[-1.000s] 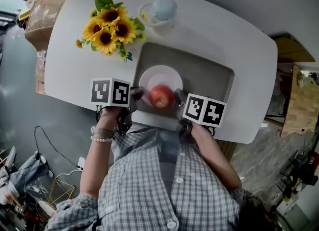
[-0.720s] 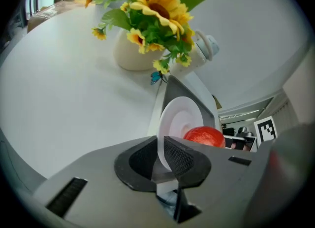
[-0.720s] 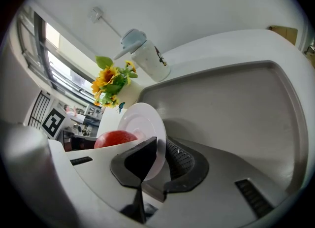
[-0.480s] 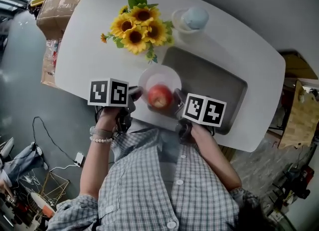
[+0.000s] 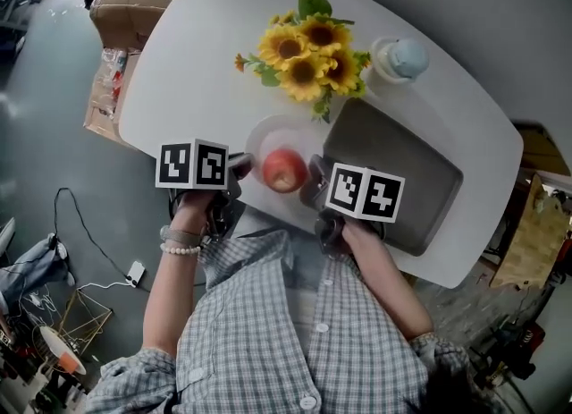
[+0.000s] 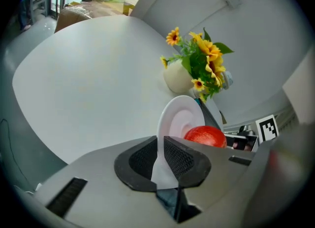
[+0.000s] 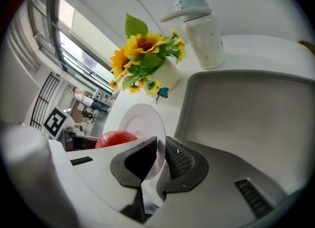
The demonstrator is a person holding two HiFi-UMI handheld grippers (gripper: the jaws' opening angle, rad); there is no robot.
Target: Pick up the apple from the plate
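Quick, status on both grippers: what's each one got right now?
Left gripper: shut on the plate rim.
Right gripper: shut on the plate's opposite rim; the apple sits on the plate, ungripped.

- Soft, even daylight fills the head view; the white counter (image 5: 197, 46) is bright, with only faint shadows.
- Both gripper views bulge like a fisheye, and their corners go black.
- The window (image 7: 74, 30) is blown out.
- The left gripper (image 6: 160, 148) body blurs at lower right.
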